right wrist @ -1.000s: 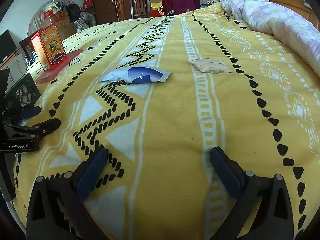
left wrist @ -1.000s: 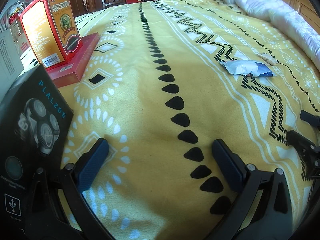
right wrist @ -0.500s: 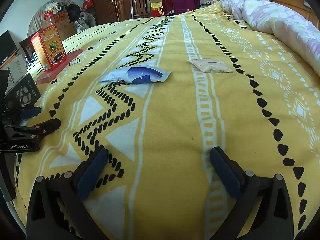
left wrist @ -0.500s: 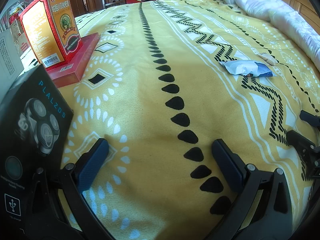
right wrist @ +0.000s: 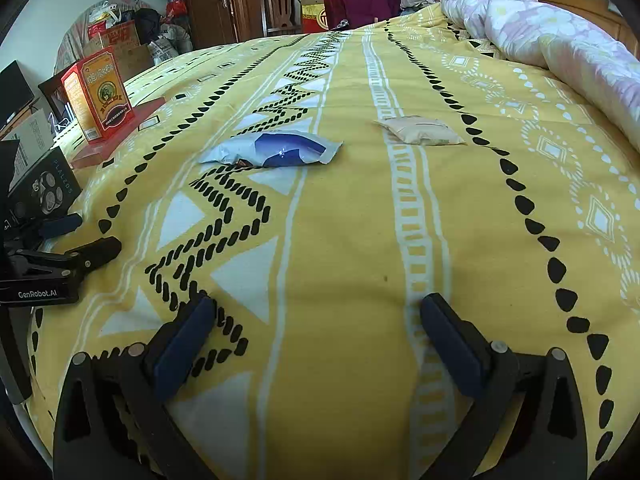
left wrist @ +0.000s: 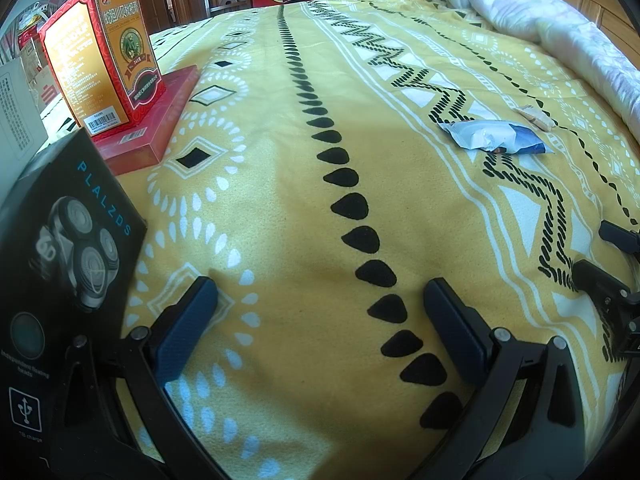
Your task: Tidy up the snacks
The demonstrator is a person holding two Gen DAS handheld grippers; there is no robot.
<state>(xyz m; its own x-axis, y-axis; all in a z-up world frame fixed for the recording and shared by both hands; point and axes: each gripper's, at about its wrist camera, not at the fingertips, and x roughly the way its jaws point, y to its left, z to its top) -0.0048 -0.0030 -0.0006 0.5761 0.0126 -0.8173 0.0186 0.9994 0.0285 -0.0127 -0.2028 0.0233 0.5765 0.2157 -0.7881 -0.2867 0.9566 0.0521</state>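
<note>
A blue and white snack packet [right wrist: 276, 151] lies flat on the yellow patterned bedspread [right wrist: 344, 240], ahead and left of my right gripper [right wrist: 316, 308]. To its right lies a beige snack packet [right wrist: 422, 131]. Both packets show small at the right of the left wrist view: the blue and white packet [left wrist: 494, 138], the beige packet [left wrist: 536, 117]. My left gripper [left wrist: 320, 292] rests low over the bedspread [left wrist: 280, 160], open, nothing between its fingers. My right gripper is open too, well short of both packets.
A red and orange box [left wrist: 100, 54] stands on a flat red box [left wrist: 156, 120] at the bed's left edge. A black shaver box [left wrist: 60, 264] leans by my left gripper. A rolled floral quilt [right wrist: 560, 40] lies far right. Furniture and clutter stand beyond the bed.
</note>
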